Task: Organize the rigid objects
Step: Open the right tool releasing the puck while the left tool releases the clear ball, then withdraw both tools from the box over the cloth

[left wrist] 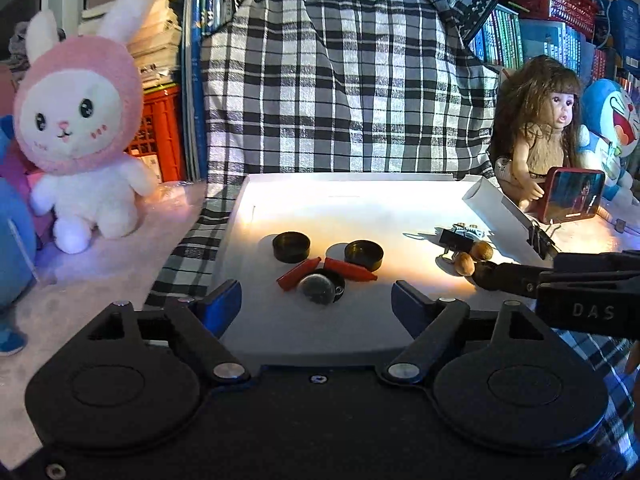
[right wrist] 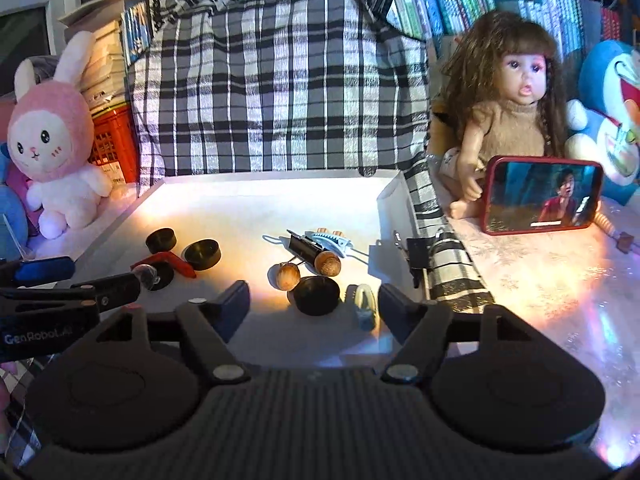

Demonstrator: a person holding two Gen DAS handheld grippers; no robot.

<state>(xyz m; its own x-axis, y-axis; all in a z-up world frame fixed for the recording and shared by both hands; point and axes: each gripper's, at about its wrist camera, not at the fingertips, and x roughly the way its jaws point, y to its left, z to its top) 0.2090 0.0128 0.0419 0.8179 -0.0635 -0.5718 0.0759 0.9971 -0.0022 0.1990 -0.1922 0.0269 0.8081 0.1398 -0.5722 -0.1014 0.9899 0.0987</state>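
White tray (left wrist: 352,208) sat on the desk under warm lamp light, its back edge against a black-and-white plaid cloth (left wrist: 340,92). Left gripper (left wrist: 316,300) hovered low over the tray's near edge, jaws spread wide and holding nothing. Just beyond its fingertips lay a clear glass ball (left wrist: 318,289) on a black cap, with two red pegs (left wrist: 326,272) meeting in a shallow V over it. Two more black caps (left wrist: 291,246) stood just behind the pegs, one on each side.

Right gripper (right wrist: 312,304) was likewise wide open and empty. Between its fingertips, untouched, lay another black cap (right wrist: 317,295) and a pale blue ring-shaped piece (right wrist: 363,302). Two brown nuts (right wrist: 286,276) sat just behind the cap, next to a black binder clip (right wrist: 304,249) and a light blue hair clip (right wrist: 330,240).

A pink-hooded rabbit plush (left wrist: 80,136) stood left of the tray; a doll (right wrist: 508,120) and a red-cased phone (right wrist: 544,200) with its screen lit stood right.
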